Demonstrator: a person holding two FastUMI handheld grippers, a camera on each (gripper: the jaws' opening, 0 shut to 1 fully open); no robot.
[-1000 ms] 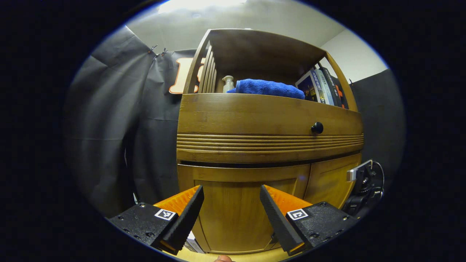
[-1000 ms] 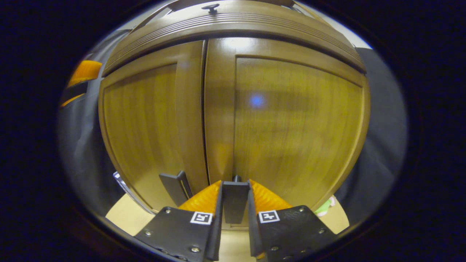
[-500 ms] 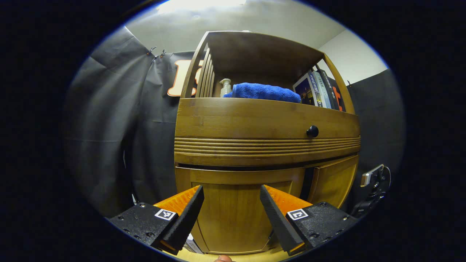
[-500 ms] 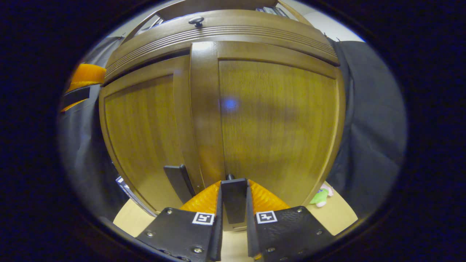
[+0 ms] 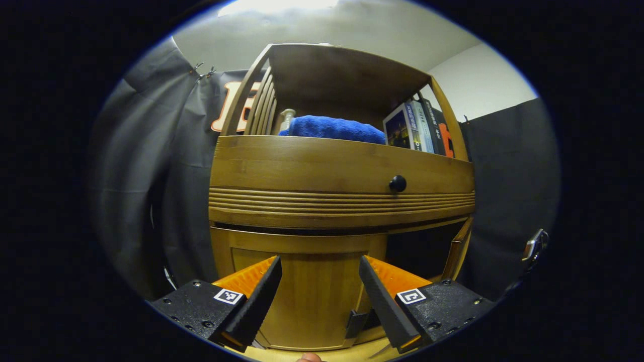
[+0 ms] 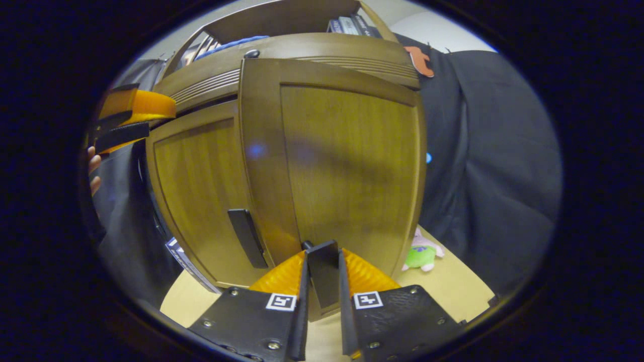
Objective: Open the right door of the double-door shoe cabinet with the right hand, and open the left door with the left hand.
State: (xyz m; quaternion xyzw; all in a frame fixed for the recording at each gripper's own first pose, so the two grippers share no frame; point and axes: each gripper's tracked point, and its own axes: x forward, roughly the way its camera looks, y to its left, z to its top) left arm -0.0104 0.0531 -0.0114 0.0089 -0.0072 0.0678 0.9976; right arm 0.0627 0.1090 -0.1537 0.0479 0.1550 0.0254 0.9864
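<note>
Now right claw [image 6: 322,281] clamps the right door's handle [image 6: 323,271], door [image 6: 347,171] swung ajar; left claw [image 5: 319,289] gapes empty near the left door [image 5: 302,296].

Lighting: dim, warm; overhead source flared white on the pale ceiling [image 5: 282,6]. Faint blue glare spot on the glossy brown wooden cabinet door [image 6: 352,166]. Strong fisheye bowing toward edges; focus soft.

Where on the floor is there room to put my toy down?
The bare floor to the right of the open right door, past the plush toy, is free. It is crowded right in front, where the right hand-held gripper grips the door handle, and on the shelf by the blue towel.
</note>
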